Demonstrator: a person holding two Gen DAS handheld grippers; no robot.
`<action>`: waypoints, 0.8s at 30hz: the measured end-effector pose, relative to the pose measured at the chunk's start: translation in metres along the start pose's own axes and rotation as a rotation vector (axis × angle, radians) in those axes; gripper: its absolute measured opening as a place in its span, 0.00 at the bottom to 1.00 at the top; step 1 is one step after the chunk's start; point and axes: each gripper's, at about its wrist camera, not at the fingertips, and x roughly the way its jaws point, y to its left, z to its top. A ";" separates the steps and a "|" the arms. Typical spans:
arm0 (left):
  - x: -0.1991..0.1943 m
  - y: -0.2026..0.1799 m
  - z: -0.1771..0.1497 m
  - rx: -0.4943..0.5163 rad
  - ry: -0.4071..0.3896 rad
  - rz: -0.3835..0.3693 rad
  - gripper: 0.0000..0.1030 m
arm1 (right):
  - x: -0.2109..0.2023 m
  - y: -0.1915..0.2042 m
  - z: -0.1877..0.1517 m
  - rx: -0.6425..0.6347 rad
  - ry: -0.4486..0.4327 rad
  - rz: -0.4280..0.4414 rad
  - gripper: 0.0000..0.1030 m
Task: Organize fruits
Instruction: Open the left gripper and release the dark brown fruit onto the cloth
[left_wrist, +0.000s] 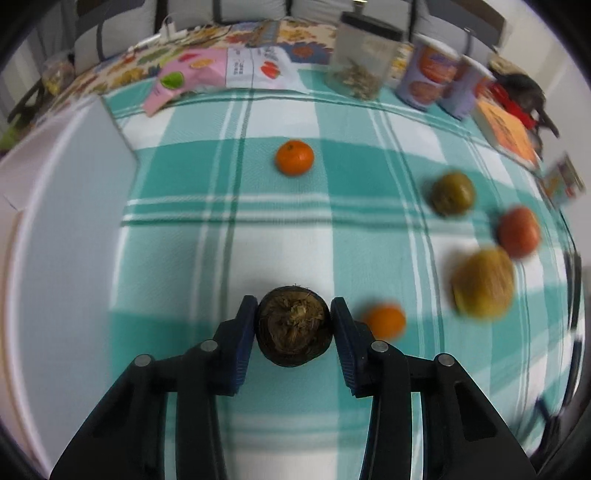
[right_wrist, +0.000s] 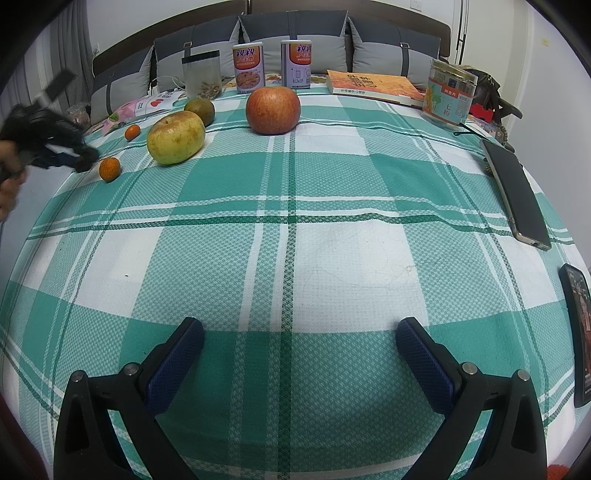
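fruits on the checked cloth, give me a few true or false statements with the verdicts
1. The left gripper has a dark brown round fruit between its jaws. True.
2. The right gripper is closed on the red apple. False: it is open and empty, with the apple far off.
3. The yellow apple lies left of the red apple in the right wrist view. True.
4. Both cans lie on their sides. False: they stand upright.
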 end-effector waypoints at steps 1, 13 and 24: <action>-0.009 0.000 -0.012 0.022 0.003 -0.002 0.40 | 0.000 0.000 0.000 0.000 0.000 0.000 1.00; -0.033 -0.019 -0.151 0.057 0.009 -0.080 0.40 | 0.000 0.000 0.000 0.000 0.000 0.000 1.00; -0.040 -0.027 -0.175 0.048 -0.070 -0.026 0.74 | 0.000 0.000 0.000 0.001 0.004 0.005 1.00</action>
